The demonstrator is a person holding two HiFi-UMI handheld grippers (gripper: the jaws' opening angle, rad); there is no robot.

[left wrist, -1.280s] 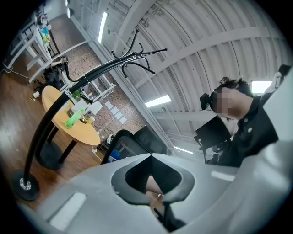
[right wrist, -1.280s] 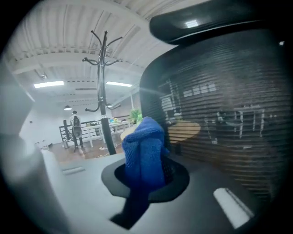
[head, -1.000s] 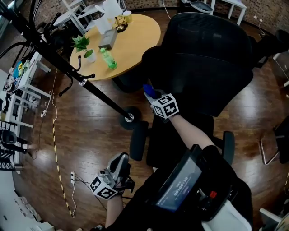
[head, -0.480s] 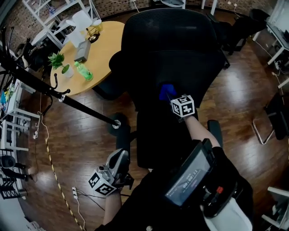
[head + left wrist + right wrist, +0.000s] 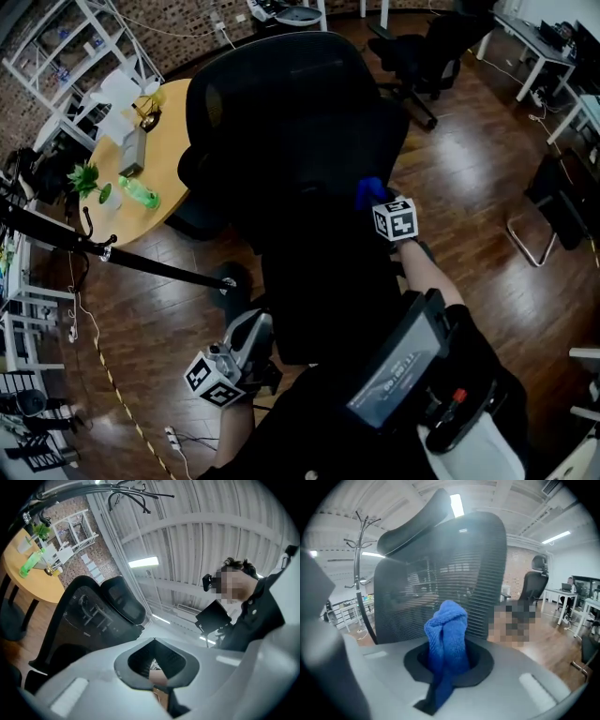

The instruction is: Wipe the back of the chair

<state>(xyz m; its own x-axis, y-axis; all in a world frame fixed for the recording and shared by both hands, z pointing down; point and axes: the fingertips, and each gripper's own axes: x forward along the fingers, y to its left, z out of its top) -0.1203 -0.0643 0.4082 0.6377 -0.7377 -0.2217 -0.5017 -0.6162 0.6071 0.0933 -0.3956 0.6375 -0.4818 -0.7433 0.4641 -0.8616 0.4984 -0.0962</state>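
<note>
Black mesh-backed office chairs: two, the near chair point(image 5: 291, 122) and a far chair point(image 5: 424, 42) behind it.
Dark chair on a chrome tube frame point(image 5: 548, 202): one, at the right edge.
Round wooden table point(image 5: 176, 141): one.
Green plastic bottle point(image 5: 141, 193): one, on the table.
Small potted green plant point(image 5: 91, 180): one, on the table.
Grey box point(image 5: 131, 150): one, on the table.
Black coat stand point(image 5: 141, 262): one.
Blue folded cloth point(image 5: 447, 634): one.
Grey two-jaw grippers: two, the left gripper point(image 5: 155, 665) and the right gripper point(image 5: 450, 663).
Black-and-white marker cubes: two, the left cube point(image 5: 214, 382) and the right cube point(image 5: 396, 219).
White shelf rack point(image 5: 52, 42): one clearly seen, upper left.
</note>
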